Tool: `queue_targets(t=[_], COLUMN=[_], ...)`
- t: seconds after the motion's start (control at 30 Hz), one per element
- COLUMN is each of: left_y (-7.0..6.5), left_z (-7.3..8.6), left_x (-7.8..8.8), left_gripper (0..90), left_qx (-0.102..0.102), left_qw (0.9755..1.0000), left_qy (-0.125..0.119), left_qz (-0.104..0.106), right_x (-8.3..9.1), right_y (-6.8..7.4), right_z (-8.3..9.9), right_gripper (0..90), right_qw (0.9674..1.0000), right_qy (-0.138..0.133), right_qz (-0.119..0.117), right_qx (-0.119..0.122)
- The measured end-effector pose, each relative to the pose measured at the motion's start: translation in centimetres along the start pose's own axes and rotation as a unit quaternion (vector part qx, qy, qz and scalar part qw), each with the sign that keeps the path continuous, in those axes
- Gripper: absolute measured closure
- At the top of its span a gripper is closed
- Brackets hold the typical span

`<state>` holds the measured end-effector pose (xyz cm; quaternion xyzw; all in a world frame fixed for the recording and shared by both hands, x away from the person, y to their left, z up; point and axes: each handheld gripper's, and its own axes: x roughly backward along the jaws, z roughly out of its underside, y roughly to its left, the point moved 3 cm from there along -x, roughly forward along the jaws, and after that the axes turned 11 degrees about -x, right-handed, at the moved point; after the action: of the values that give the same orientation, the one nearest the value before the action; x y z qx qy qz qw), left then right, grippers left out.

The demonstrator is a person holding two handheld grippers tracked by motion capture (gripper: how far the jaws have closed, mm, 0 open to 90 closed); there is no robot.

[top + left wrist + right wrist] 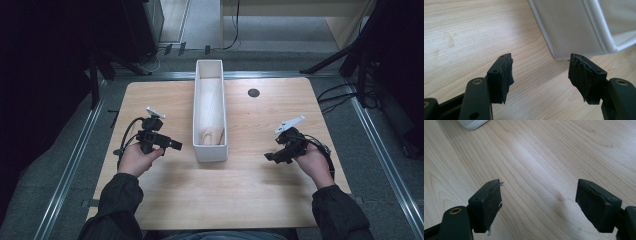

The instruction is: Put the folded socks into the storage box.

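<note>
Wooden surface carries a long white bin at its middle, with a pale roll lying inside. Left gripper aims at the bin's near end, jaws wide and empty; right gripper hovers well apart, also wide. Nothing is grasped yet, so the handling seems barely begun.

Long white bin, frame centre, pale beige interior. Table: light wood, visible grain. Both grippers black; sleeves dark.
</note>
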<state>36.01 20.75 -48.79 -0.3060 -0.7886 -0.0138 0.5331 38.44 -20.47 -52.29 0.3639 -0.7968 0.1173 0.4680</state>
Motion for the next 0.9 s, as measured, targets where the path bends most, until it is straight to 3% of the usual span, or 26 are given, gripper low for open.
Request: queue_targets(t=[0.53,0.9], left_y=[1.1,2.3], left_z=[1.9,3.3], left_x=[-1.0,-1.6], left_gripper=[35.1,35.5], left_qx=[-0.013,0.003], left_qw=[0.9998,0.9999], left_qy=[-0.006,-0.001], left_qz=[-0.01,-0.013], right_x=[0.2,0.2], right_y=[-0.1,-0.1], right_z=[0.1,0.1], right_gripper=[20.7,20.7], right_qw=[1.0,1.0], right_qy=[-0.002,-0.001], right_qz=[0.0,0.0], right_qx=[-0.001,0.001])
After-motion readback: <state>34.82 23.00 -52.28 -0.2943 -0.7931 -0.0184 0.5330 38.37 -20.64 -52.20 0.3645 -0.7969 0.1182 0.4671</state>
